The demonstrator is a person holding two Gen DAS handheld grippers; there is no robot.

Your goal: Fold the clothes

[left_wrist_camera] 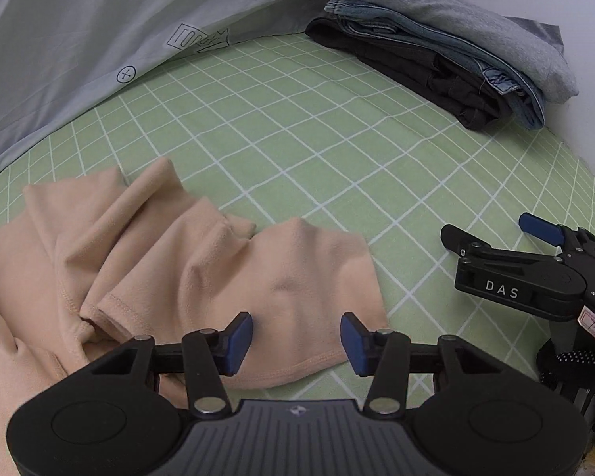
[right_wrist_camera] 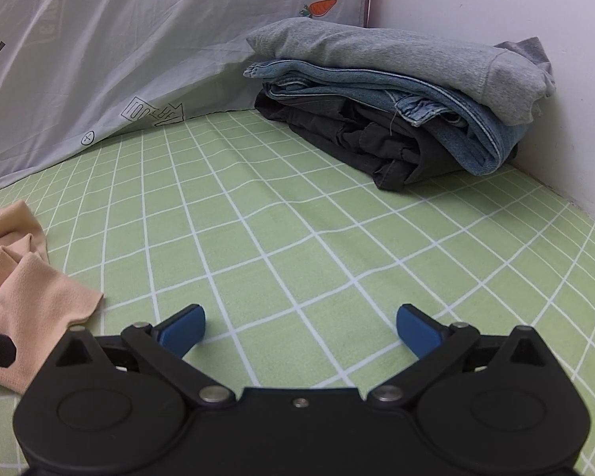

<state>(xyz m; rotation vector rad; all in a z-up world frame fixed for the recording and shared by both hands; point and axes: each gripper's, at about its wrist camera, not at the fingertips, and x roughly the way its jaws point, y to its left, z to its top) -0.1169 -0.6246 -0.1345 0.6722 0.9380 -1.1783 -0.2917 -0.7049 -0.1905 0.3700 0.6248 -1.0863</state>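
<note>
- Left wrist view: the left hand-held gripper (left_wrist_camera: 296, 339) has its blue pads (left_wrist_camera: 240, 341) partly spread above the peach garment (left_wrist_camera: 218, 277); the cloth lies under the gap, and neither pad can be seen pressing on it.
- The peach garment lies crumpled on the bed (left_wrist_camera: 297, 150), whose sheet is green with a white grid, on the near left part of it, with a stitched hem toward the camera.
- The right hand-held gripper (left_wrist_camera: 492, 238) shows at the right edge, black with the letters "DAS" on its side, over bare sheet and apart from the garment.
- At the far right corner of the bed stands a stack of folded clothes (left_wrist_camera: 448, 55): a dark piece at the bottom, jeans in the middle, a grey piece on top.
- A pale grey printed cover (left_wrist_camera: 99, 39) rises along the far left edge.
- Right wrist view: the right hand-held gripper (right_wrist_camera: 300, 327) has its blue pads (right_wrist_camera: 184, 331) spread wide, with only the sheet (right_wrist_camera: 297, 238) between them.
- The peach garment (right_wrist_camera: 27, 297) lies at the left edge of this view, its corner just beside the left pad's side.
- The folded stack (right_wrist_camera: 396, 99) sits against the white wall (right_wrist_camera: 496, 8) at the far right corner.
- The printed cover (right_wrist_camera: 139, 39) with a carrot motif slopes along the far edge.
</note>
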